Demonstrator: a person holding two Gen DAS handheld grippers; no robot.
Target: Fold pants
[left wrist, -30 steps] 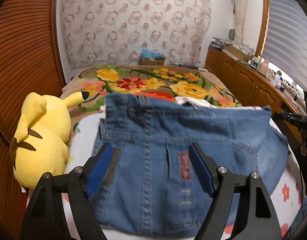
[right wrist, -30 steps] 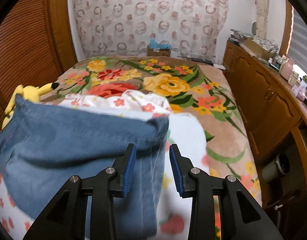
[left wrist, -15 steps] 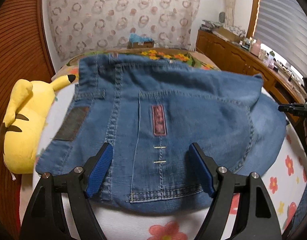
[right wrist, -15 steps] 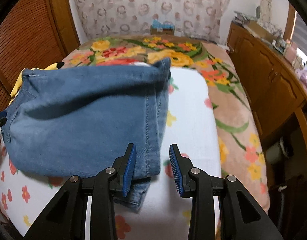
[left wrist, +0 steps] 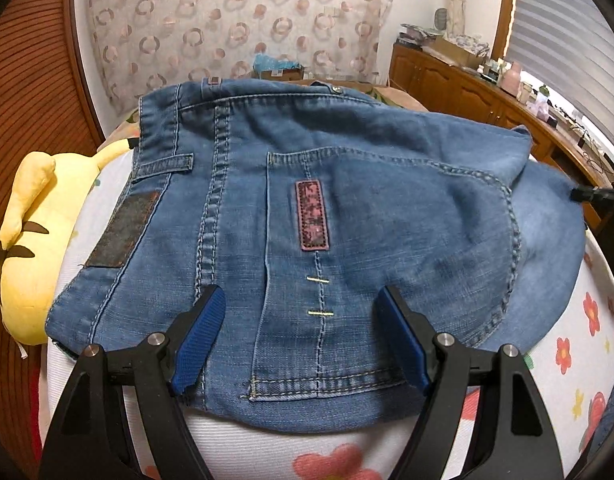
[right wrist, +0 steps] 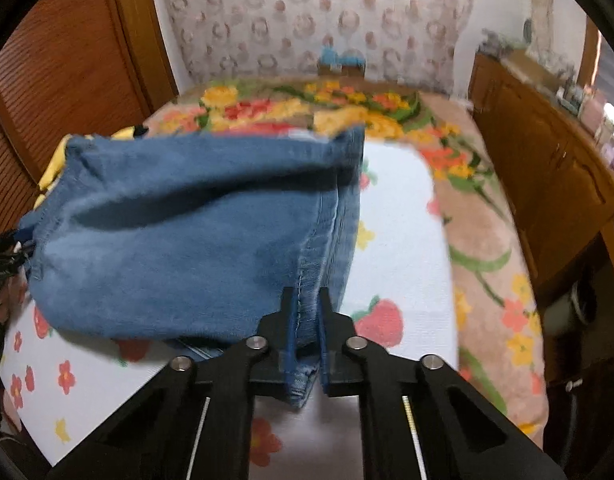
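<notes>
Blue denim pants (left wrist: 347, 220) lie folded on the white flowered cover (left wrist: 567, 360), back pocket and red patch facing up. My left gripper (left wrist: 301, 320) hovers over their near edge, open, its blue pads (left wrist: 199, 332) spread wide with the pocket between them and no pinch on the cloth. In the right wrist view the pants (right wrist: 179, 240) bulge up at the fold. My right gripper (right wrist: 307, 312) is closing tight on their right seam edge, and the pads press the denim from both sides.
A yellow plush toy (left wrist: 35, 240) lies at the bed's left edge against the wooden slatted wall. A flowered blanket (right wrist: 487, 240) covers the bed beyond and to the right. A wooden cabinet (right wrist: 547, 184) with clutter on top runs along the right side.
The pants dropped from a raised drape to lying flatter on the cover. My right gripper went from open beside the seam to shut on it. The left gripper sank lower and stayed open.
</notes>
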